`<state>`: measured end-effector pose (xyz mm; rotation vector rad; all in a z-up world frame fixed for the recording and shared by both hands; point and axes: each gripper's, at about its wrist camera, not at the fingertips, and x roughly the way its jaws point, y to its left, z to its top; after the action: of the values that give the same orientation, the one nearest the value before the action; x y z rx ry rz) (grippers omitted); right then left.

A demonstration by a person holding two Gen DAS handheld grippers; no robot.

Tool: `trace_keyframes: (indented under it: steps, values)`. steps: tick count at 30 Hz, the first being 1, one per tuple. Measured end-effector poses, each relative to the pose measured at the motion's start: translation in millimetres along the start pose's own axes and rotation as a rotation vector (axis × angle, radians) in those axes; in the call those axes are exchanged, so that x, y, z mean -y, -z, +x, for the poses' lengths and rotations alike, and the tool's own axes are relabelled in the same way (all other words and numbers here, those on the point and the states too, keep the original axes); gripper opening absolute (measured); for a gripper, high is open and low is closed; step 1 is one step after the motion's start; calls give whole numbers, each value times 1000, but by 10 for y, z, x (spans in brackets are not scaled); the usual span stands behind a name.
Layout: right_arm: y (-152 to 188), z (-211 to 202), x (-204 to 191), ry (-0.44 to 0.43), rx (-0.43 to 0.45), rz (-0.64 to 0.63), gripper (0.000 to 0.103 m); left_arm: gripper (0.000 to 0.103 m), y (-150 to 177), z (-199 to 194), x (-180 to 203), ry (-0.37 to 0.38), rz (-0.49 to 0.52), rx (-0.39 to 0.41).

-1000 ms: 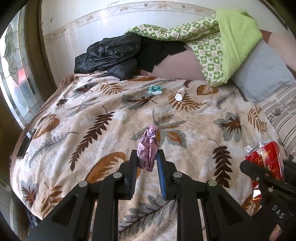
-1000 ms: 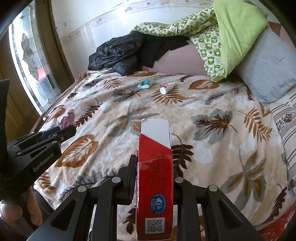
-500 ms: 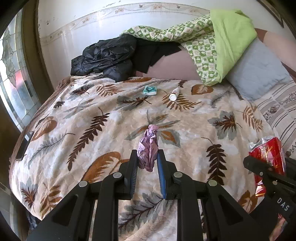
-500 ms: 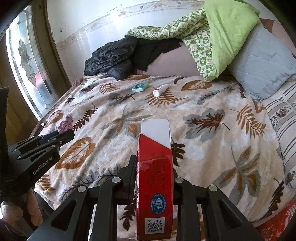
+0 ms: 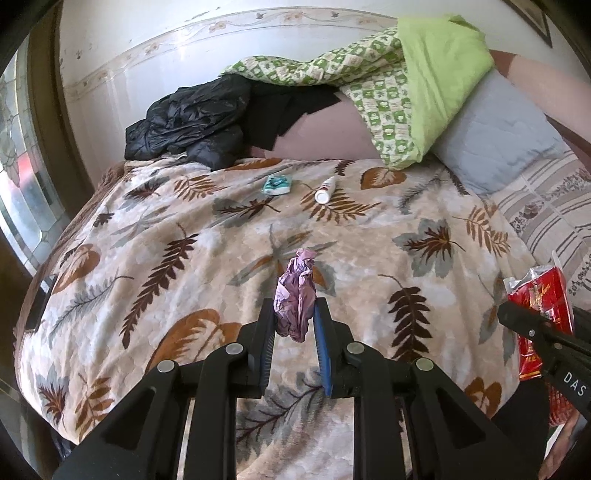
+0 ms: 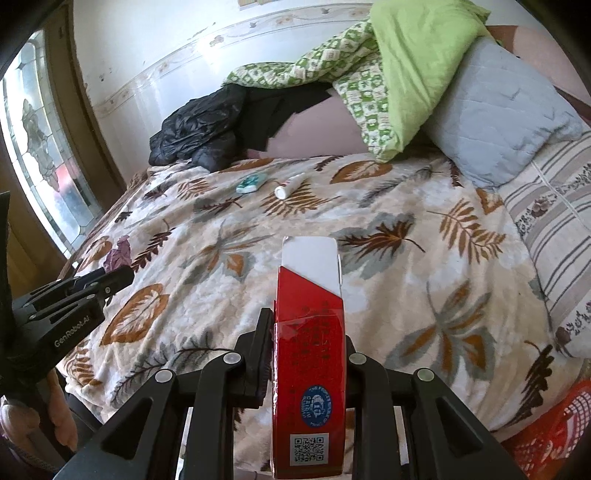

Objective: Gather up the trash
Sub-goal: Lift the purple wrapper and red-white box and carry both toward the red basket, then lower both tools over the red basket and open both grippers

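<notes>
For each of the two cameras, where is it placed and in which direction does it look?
Left wrist: on the left gripper, facing down across the bed; its fingers pinch a purple wrapper; the right gripper shows at right.
Right wrist: on the right gripper, same direction; clamps a red carton; left gripper and a hand show at left.
Shared: white tube, teal packet.

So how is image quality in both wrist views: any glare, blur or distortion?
Left wrist view: sharp, strong fisheye bending of the wall border, black corner vignetting, daylight from the window. Right wrist view: also sharp, glare washes out the wall and the window is blown out.
</notes>
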<state>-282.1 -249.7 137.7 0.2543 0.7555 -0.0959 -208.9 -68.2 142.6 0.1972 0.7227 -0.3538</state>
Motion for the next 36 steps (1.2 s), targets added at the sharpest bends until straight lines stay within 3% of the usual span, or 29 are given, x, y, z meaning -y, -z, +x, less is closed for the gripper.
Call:
trace_keyframes:
  steps: [18, 36]
  values:
    - [90, -248, 584, 102, 19, 103, 23, 20, -91, 30, 549, 79, 136, 2]
    - [302, -631, 1274, 219, 28, 224, 23, 20, -104, -5, 1379, 202, 292, 12]
